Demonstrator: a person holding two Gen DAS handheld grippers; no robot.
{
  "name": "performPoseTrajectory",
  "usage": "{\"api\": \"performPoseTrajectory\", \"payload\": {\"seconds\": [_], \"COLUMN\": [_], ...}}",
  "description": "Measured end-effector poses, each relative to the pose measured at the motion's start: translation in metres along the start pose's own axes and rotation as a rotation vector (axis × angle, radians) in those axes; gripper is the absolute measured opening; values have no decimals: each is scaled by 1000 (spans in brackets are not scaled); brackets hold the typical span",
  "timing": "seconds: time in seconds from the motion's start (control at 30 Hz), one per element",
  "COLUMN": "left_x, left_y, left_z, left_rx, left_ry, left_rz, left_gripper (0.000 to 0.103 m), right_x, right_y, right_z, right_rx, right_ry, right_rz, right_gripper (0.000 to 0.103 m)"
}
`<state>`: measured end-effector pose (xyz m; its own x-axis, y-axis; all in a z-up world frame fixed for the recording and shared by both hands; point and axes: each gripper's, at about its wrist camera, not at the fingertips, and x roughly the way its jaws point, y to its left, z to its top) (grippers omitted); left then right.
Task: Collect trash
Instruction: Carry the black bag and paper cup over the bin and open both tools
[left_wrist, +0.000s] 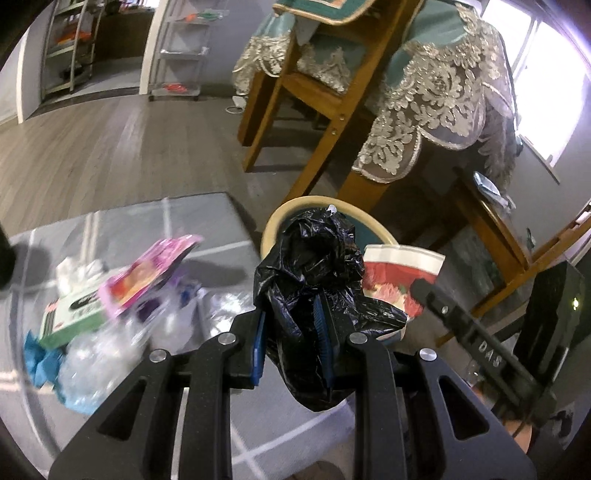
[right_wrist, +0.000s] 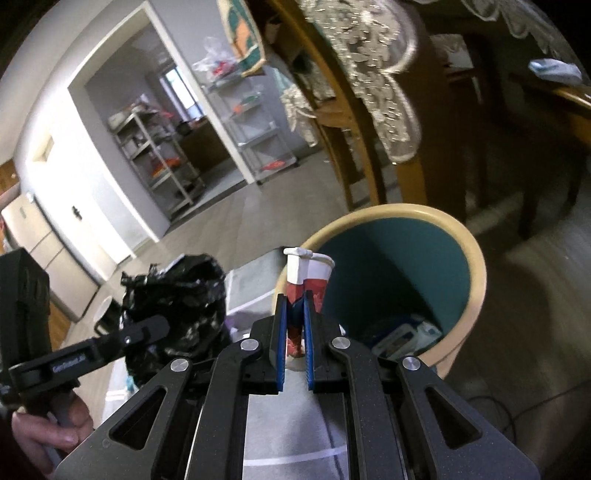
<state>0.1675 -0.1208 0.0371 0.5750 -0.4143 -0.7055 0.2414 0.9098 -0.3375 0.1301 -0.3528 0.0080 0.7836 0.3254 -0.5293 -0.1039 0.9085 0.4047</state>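
- A crumpled black plastic bag (left_wrist: 314, 291), glossy and bunched up, is pinched between blue-padded jaws, with its lower end hanging below them.
- A flattened paper cup (right_wrist: 308, 286), white at the rim and red below, is squeezed upright between jaws at the bin's near rim.
- A round bin (right_wrist: 469, 258), cream-rimmed and teal inside, holds some packaging (right_wrist: 402, 336) at the bottom.
- Loose litter (left_wrist: 122, 291) lies heaped on the grey floor mat: a pink packet, a green box, clear plastic.

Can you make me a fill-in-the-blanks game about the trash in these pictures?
1. The left tongs squeeze a crumpled plastic bag whose colour is ____.
2. The right tongs pinch a flattened paper ____.
3. Inside, the bin is coloured ____.
4. The pink packet lies on the grey ____.

Missing words: black; cup; teal; mat
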Motion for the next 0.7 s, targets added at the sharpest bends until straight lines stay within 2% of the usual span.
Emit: {"api": "performPoseTrajectory", "payload": {"seconds": [0.27, 0.7], "left_x": [44, 112], "left_y": [-27, -41], "left_z": [17, 24], "left_rx": [44, 80], "left_ry": [23, 94], "left_rz": [9, 41], "left_gripper": [23, 23], "right_x": [7, 22], "right_y": [-19, -44], "right_z": [2, 6], "right_rx": [62, 151], "right_ry": [-9, 4], "right_rz": [-46, -71], "right_gripper": [10, 9]}}
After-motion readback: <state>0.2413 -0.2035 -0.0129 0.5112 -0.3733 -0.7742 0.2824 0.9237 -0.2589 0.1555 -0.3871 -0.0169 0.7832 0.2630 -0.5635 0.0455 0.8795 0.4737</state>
